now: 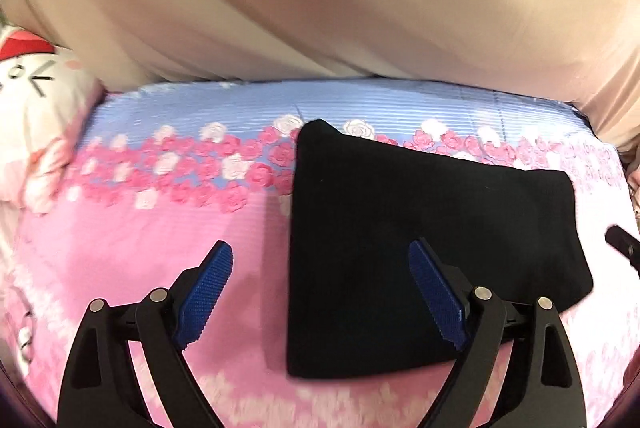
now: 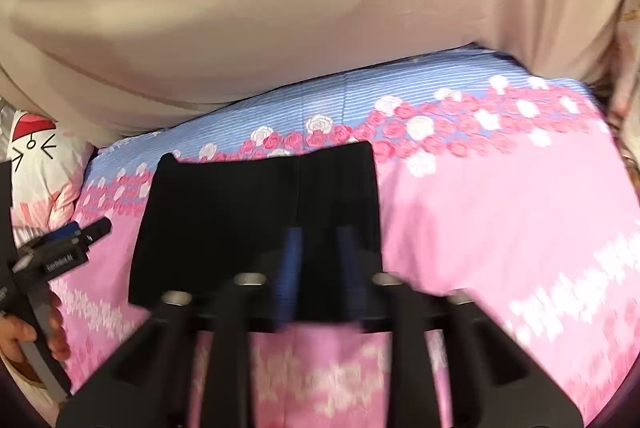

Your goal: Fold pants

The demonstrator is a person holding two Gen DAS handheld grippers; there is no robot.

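A pink rose-printed bedspread, a cartoon pillow and beige curtain behind.

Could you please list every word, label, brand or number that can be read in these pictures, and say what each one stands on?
White lettering on the side of the left gripper, seen from the right wrist view: too blurred to read.
Pillow at the left: a cartoon face only, no words.
Black pants, bedspread, right gripper: no text visible.

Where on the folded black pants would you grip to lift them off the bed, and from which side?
Grip the near edge of the pants, coming in low from the front. They lie flat as a compact rectangle on the floral bedspread, so only an edge offers a pinch. The right gripper already hangs above that edge.
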